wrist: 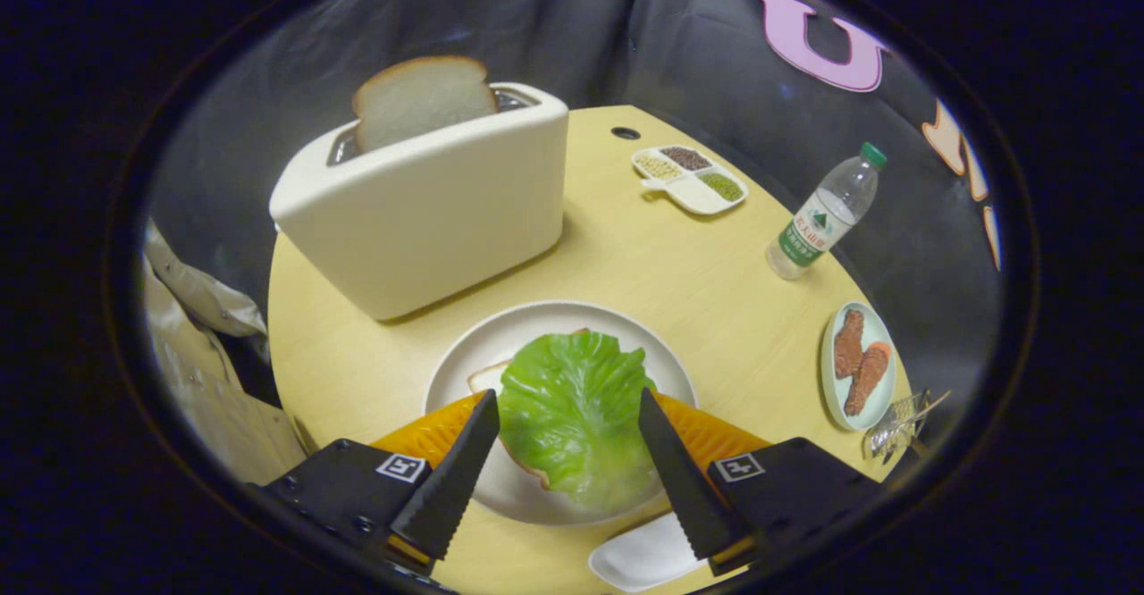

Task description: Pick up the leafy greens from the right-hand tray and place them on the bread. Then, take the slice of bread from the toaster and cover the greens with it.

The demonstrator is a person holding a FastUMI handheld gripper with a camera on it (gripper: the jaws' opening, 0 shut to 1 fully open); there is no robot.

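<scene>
While the fingers (483,416) stand apart, leafy greens (572,412) lie between them.

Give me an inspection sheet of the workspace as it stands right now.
Surface: round pale wooden table, with a small dark hole near its far edge.
Job's things: lettuce leaf lies on a bread slice on the white plate; second slice stands in the white toaster; small white tray near the claw.
Clutter: divided dish of beans, water bottle, plate of brown food, shiny metal item.
Claw: claw open, its fingers either side of the lettuce; contact cannot be told.
Cables: nothing seen.
Surroundings: dark cloth wall; pale fabric beside the table.
</scene>
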